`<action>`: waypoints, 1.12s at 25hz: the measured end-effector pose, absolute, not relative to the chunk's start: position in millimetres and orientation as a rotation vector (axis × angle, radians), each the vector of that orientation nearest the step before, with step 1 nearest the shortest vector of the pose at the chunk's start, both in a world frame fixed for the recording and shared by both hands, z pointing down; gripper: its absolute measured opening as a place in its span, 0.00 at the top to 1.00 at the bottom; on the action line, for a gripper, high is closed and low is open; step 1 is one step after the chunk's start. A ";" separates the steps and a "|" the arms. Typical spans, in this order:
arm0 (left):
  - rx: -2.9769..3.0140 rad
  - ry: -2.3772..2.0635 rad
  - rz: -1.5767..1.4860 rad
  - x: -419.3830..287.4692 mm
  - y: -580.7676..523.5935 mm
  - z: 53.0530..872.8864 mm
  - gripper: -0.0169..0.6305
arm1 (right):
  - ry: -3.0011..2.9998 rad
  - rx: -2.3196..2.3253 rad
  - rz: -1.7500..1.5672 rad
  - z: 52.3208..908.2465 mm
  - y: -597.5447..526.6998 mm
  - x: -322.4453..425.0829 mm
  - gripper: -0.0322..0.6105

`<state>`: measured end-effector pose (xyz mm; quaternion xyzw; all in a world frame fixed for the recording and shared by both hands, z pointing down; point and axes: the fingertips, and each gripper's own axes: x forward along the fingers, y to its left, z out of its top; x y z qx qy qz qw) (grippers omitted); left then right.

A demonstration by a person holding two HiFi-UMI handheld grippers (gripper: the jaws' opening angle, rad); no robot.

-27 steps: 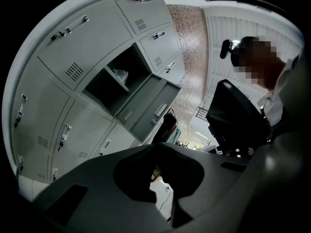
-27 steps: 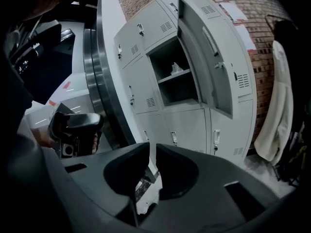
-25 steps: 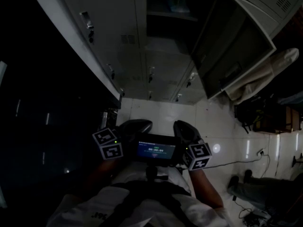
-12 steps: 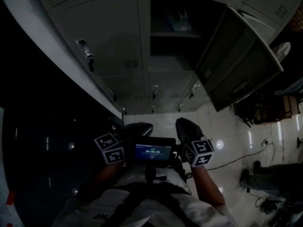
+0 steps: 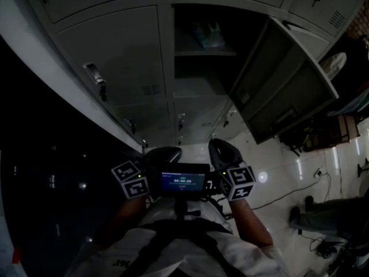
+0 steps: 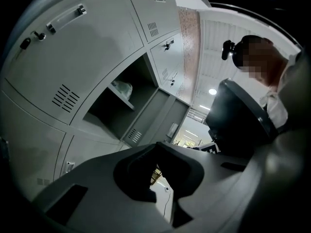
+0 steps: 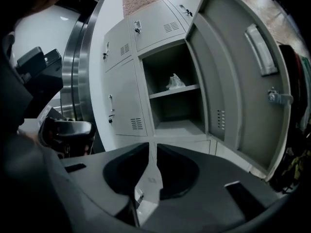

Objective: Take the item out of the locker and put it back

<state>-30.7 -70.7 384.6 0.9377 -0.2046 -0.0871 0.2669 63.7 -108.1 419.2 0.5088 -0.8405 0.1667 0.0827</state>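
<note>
Clearly, you held both grippers low before your chest, well apart from the grey metal locker (image 7: 167, 111) with its door (image 7: 243, 91) swung open. The left gripper (image 6: 156, 152) had its jaws only narrowly apart, with nothing between them. The right gripper (image 7: 152, 149) was also narrow and empty, its jaws just opening. The pale crumpled plastic bag (image 7: 175, 81) lay on the upper shelf inside. To reach it well, I think you needed first to open the right jaws wider, then to raise the gripper clear of the door's edge and come to the bag level with the shelf.
</note>
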 end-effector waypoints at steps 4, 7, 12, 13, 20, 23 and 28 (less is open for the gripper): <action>2.555 -0.608 -0.249 -23.0 -91.4 378.0 0.99 | -2.527 1.522 0.425 399.5 -130.7 75.4 0.86; 2.575 -0.654 -0.247 -19.1 -106.6 373.0 0.99 | -2.541 1.523 0.375 384.7 -148.2 79.1 0.81; 2.624 -0.692 -0.230 -8.7 -131.1 362.5 0.99 | -2.571 1.541 0.282 357.9 -177.4 81.0 0.79; 2.637 -0.698 -0.231 -6.7 -136.0 358.2 0.98 | -2.576 1.543 0.266 352.8 -182.8 80.5 0.79; 2.722 -0.786 -0.276 1.1 -170.3 322.7 0.98 | -2.597 1.564 0.165 320.1 -214.6 77.2 0.78; 2.746 -0.792 -0.269 3.9 -179.9 313.1 0.99 | -2.595 1.560 0.127 310.1 -226.4 73.0 0.78; 2.779 -0.754 -0.251 11.8 -190.9 300.2 0.98 | -2.574 1.588 0.074 293.6 -248.1 69.5 0.76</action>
